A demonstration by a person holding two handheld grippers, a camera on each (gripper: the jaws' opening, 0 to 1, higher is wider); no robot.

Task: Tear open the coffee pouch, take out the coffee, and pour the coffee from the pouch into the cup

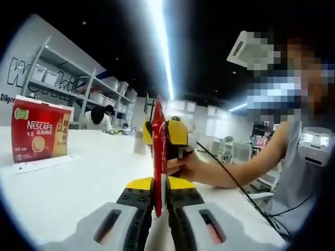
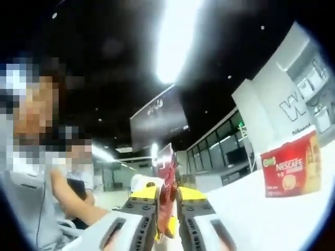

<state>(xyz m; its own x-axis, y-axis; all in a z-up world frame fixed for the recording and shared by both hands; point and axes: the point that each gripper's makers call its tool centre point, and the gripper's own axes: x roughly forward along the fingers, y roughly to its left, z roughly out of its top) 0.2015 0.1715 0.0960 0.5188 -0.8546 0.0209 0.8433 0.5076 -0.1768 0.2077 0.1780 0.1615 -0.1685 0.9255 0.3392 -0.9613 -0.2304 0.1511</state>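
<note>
Red coffee pouch (image 1: 158, 157) upright, pinched between both grippers, Nescafe box (image 1: 41, 135) closed on table (image 1: 99, 172)

The right claw (image 2: 166, 206) is pinching the red pouch (image 2: 166, 183) upright between its jaws, while a Nescafe box (image 2: 291, 166) is standing on the white table (image 2: 261, 219).
</note>
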